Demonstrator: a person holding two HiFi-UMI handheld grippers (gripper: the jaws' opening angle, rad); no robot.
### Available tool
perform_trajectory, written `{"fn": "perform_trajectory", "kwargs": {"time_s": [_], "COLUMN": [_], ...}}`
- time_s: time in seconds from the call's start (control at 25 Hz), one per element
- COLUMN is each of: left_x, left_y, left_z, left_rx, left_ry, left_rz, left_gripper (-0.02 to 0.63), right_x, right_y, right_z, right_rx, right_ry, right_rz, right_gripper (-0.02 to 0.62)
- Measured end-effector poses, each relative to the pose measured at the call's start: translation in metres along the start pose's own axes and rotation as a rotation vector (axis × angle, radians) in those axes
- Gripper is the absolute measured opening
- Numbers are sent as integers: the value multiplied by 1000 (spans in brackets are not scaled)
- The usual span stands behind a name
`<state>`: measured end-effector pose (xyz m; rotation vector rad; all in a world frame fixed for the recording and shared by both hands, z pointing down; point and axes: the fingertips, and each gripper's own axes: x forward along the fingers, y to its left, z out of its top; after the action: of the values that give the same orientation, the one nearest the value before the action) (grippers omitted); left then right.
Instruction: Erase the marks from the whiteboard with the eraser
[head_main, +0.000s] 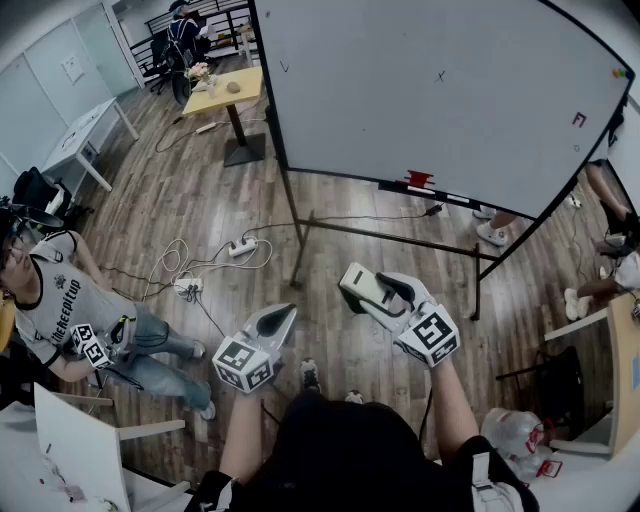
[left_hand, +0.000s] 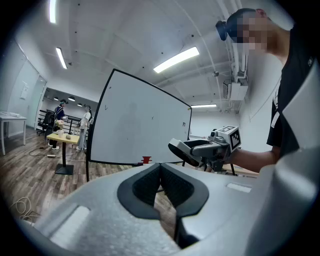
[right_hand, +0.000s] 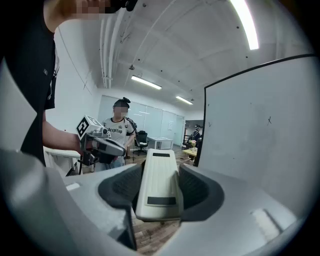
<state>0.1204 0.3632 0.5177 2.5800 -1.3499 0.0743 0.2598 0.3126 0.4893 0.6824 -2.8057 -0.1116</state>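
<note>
A broad, smooth whiteboard (head_main: 440, 90) in a thin black metal frame stands on the wood-plank floor (head_main: 200, 210), bearing a few small pen marks (head_main: 440, 76), well apart from both grippers. The right gripper (head_main: 372, 290) pinches a cream plastic eraser (right_hand: 157, 182), a long rounded block, between its ribbed black pads (right_hand: 200, 187). The left gripper (head_main: 285, 315) has its jaws pressed together on nothing.

Seated person (head_main: 60, 300), power strip (head_main: 243, 247), yellow table (head_main: 228, 92), wooden floor (head_main: 200, 190)
</note>
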Motion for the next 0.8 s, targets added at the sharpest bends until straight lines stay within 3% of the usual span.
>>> {"fn": "perform_trajectory", "kwargs": {"time_s": [0.44, 0.64, 0.8], "left_x": [15, 24, 32], "left_y": [20, 38, 61], "left_z": [-1, 2, 9], "left_rx": [-15, -27, -29], "left_ry": [5, 4, 2], "left_rz": [-8, -14, -16], "left_gripper": [11, 11, 11], "right_x": [16, 27, 47], "right_y": [-12, -29, -42], "right_z": [-15, -11, -8], "right_rx": [14, 56, 18], "right_ry": [19, 9, 34], "right_rz": [7, -34, -67], "right_gripper": [239, 238, 238]}}
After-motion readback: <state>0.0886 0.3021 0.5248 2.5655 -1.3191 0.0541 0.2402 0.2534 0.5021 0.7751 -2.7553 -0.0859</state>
